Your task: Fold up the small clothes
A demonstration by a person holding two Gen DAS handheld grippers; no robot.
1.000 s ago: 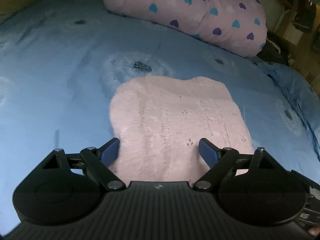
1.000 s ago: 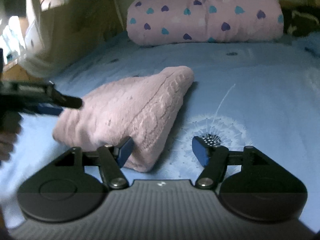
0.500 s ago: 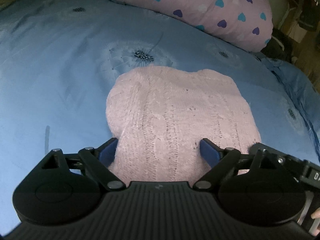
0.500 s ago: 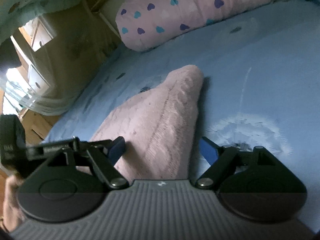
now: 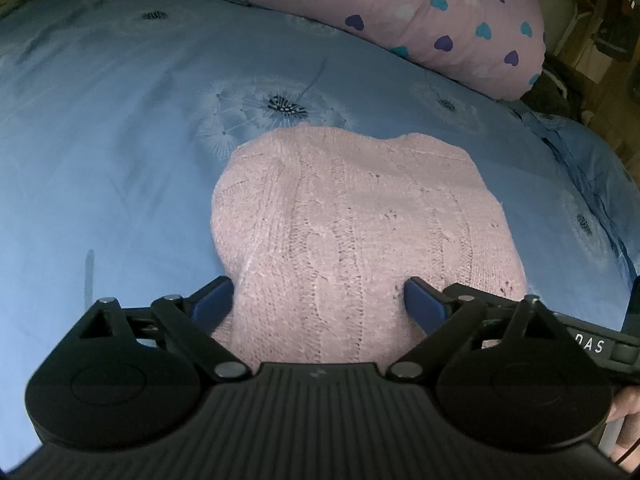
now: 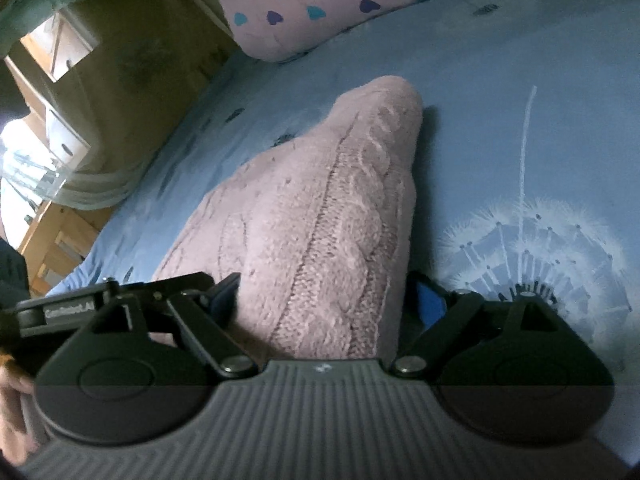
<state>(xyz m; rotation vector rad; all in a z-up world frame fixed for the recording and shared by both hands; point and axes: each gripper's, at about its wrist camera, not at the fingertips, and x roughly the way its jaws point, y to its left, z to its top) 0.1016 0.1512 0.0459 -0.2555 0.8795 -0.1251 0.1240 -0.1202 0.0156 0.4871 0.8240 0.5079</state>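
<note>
the pink knit garment (image 5: 352, 232) is lying folded into a thick bundle on the blue dandelion-print bedsheet (image 5: 100, 168), well short of the heart-print pillow (image 5: 400, 12). both claws are straddling its near end.

the left claw (image 5: 320, 304) is standing wide, its blue pads either side of the knit and not pressing it; nothing is held. the right claw (image 6: 328, 292) is likewise standing wide and empty across the bundle's right-hand edge, with one pad over the knit and the other over bare sheet. its jaws have just been opening, and so have the left claw's, by less.

risks, as judged from here:
- the bundle is looking bulky (several layers, by its raised edge), so a closing claw is likely to be pinching only the top layer and peeling the fold open.
- the right claw's outer pad is sitting close to the sheet, so it may be catching bedsheet along with the knit.
- the two claws are working very near each other, so a collision is possible.

against the earlier frame: the right claw was beside the bundle with only dandelion print between its pads and is now astride the edge, its view tilted. the left claw's view is sitting closer to the knit, and the right claw's body is now showing at its right edge.
</note>
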